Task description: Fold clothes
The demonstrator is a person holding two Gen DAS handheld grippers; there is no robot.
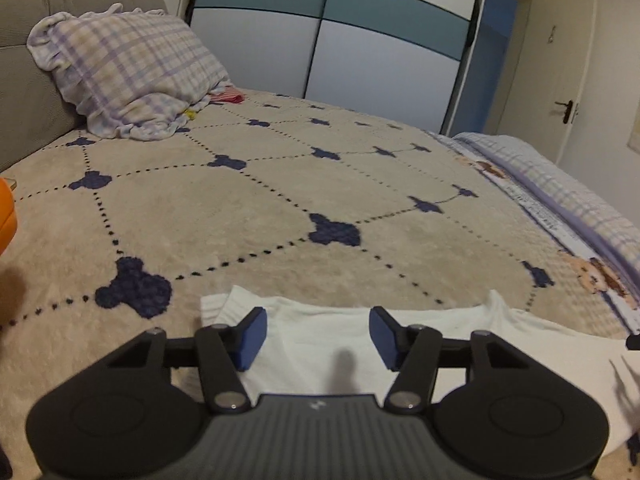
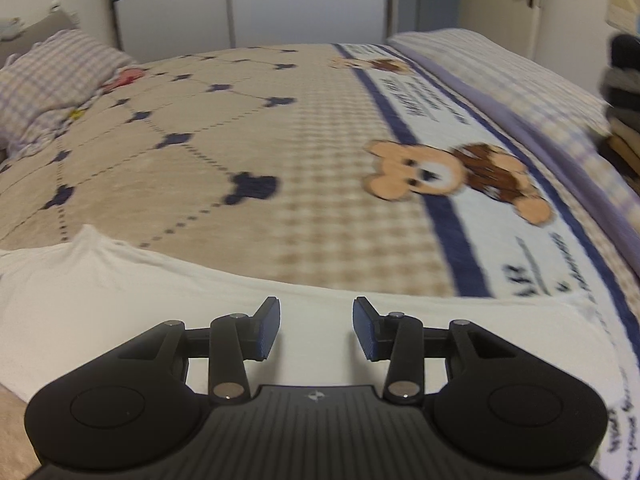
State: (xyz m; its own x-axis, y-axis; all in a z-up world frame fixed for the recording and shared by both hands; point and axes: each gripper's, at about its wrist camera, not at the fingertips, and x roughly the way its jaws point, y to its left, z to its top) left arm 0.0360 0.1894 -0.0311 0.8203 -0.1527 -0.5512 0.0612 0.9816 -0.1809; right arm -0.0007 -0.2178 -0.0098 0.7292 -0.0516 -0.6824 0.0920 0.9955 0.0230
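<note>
A white garment lies flat on the beige bedspread at the near edge of the bed. In the left wrist view my left gripper hovers over the garment's left part, jaws apart, with only cloth seen behind the gap. The blue pads do not press on anything. In the right wrist view the same white garment spreads across the bottom, and my right gripper stands over its far edge with a clear gap between its pads. Nothing is pinched in either gripper.
A checked pillow leans on the grey headboard at the far left. A lilac checked quilt runs along the right side of the bed. Stacked folded clothes sit at the far right. A wardrobe stands behind.
</note>
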